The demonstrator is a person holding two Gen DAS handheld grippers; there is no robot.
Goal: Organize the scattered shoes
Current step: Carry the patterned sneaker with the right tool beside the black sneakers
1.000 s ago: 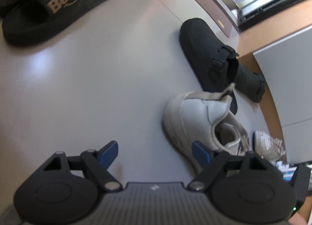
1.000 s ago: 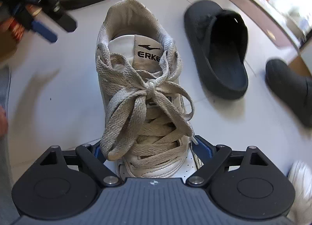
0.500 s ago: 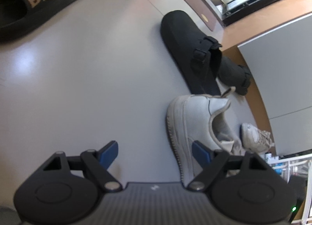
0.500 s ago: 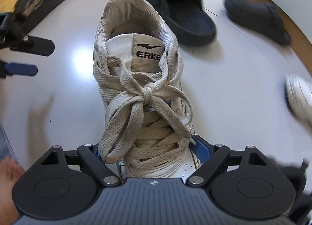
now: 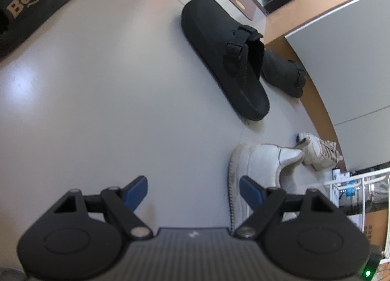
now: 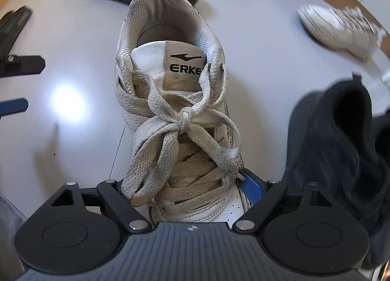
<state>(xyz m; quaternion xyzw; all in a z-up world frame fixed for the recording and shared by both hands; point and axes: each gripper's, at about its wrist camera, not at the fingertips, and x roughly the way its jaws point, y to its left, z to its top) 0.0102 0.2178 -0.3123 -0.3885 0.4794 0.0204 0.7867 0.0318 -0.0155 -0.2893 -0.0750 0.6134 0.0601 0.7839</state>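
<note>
Floor (image 5: 97,91): pale grey, glossy, bearing all the footwear; a wood-toned border curves along its far right edge in the left wrist view.

Black slide sandal (image 5: 31,0): far left in the left wrist view, "Bear" lettered in gold on the strap, partly cut off by the frame.

Black clog (image 5: 224,56): buckled strap, long axis running from far left to near right, toe at the far end. A second black clog (image 5: 285,73) lies just beside it on the right, close to the border.

White sneaker (image 6: 180,120): ERKE label on the tongue, laces tied in a bow. In the right wrist view its long axis runs straight away from the camera, heel and pull tab far, toe near, between the fingers. In the left wrist view it sits at the near right, the sole's edge facing left.

Second white sneaker (image 5: 319,151): smaller in view, just past the first one's heel, near the border.

Right gripper (image 6: 192,183): jaws spread wide but pinching the white sneaker across its forefoot, the blue pad (image 6: 251,186) against its side.

Left gripper (image 5: 193,188): jaws spread, nothing between them, over bare floor just left of the white sneaker.
</note>
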